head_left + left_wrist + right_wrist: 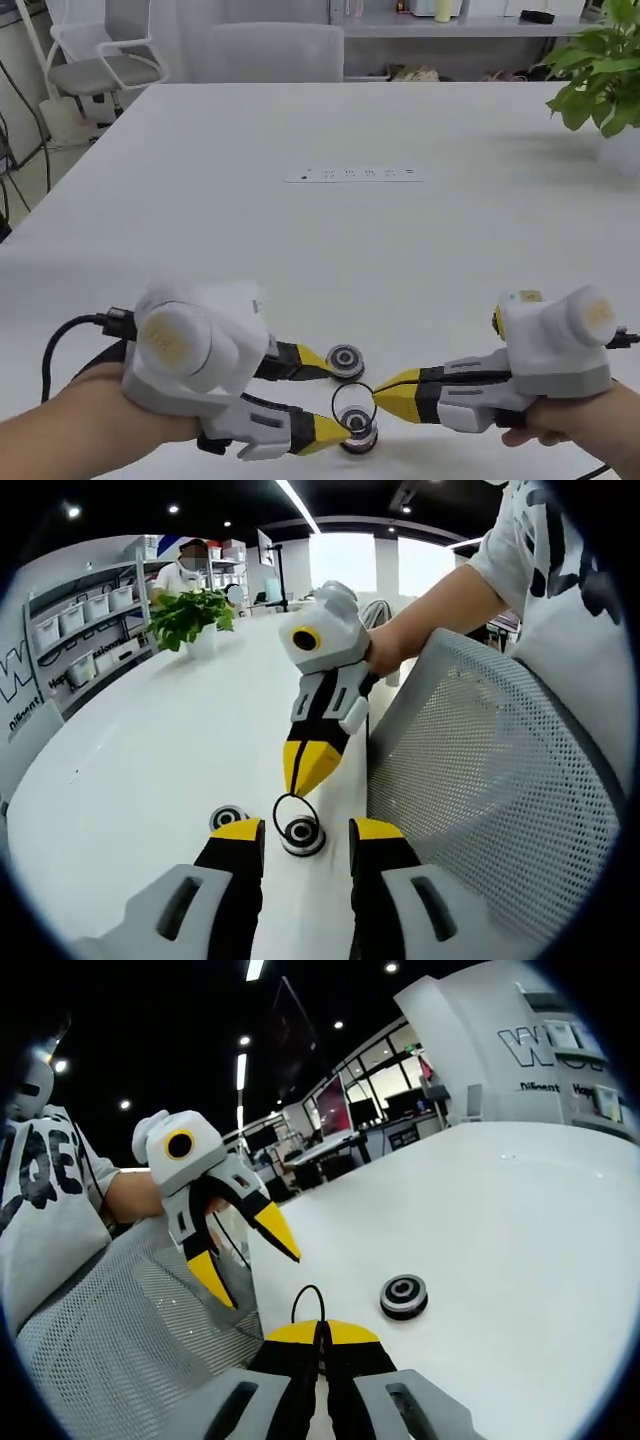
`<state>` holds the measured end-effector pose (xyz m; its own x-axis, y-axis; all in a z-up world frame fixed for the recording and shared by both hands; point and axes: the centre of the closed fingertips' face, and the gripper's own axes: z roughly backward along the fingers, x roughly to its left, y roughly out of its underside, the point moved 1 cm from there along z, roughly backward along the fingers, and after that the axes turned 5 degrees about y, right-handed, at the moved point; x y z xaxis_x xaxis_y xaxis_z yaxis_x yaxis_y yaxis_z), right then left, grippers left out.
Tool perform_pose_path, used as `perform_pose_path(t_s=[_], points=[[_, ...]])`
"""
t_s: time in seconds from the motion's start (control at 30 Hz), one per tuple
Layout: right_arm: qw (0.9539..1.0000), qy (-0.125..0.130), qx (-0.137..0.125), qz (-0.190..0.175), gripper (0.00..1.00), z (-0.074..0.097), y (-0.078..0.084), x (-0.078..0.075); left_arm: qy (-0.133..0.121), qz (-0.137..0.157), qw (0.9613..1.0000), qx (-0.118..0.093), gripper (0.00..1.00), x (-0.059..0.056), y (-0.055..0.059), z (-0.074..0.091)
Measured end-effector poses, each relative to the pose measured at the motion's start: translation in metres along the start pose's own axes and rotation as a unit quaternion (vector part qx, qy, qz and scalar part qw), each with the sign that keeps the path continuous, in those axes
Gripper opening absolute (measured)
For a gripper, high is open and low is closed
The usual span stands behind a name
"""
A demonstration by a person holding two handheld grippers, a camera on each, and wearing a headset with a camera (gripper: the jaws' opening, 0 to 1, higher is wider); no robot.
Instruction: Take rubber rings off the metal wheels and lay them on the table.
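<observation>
Rubber ring (307, 1287): there is one, a thin black loop, along with one table, two tongs and two metal wheels.

The white table (420, 250) runs wide ahead of both tongs and carries everything.

The left tongs (332, 395) are released, with jaws spread and grasping nothing. The right tongs (380, 393) point at them almost tip to tip, with jaws clenched on the ring.

The far wheel (345, 360) lies flat on the table just off the tip of the left tongs' farther jaw. The near wheel (358, 434) lies flat just off the tip of their nearer jaw. In the left gripper view it sits ahead of the gap between the two jaws. I cannot tell whether either jaw touches a wheel.

The ring hangs from the right tongs' pinched tips, between the two tongs and over the near wheel. In the head view its lower edge meets that wheel's top. I cannot tell whether the two touch.
</observation>
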<state>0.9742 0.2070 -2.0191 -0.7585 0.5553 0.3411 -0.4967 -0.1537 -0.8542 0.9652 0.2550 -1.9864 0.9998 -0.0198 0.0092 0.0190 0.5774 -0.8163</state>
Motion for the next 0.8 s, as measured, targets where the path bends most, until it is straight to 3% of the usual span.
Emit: perform_pose_path(t_s=[0.13, 0.37, 0.8], points=[[1.0, -0.001, 0.001, 0.006, 0.0, 0.001, -0.004, 0.0, -0.014, 0.012, 0.9996, -0.02, 0.37, 0.001, -0.007, 0.011], [0.9999, -0.001, -0.003, 0.012, 0.0, 0.002, -0.015, 0.0, -0.026, 0.017, 0.999, -0.033, 0.4, -0.002, -0.011, 0.028], [0.9997, -0.006, 0.001, 0.024, 0.0, -0.007, -0.026, 0.002, -0.076, 0.06, 0.994, -0.051, 0.54, -0.003, 0.007, 0.061]])
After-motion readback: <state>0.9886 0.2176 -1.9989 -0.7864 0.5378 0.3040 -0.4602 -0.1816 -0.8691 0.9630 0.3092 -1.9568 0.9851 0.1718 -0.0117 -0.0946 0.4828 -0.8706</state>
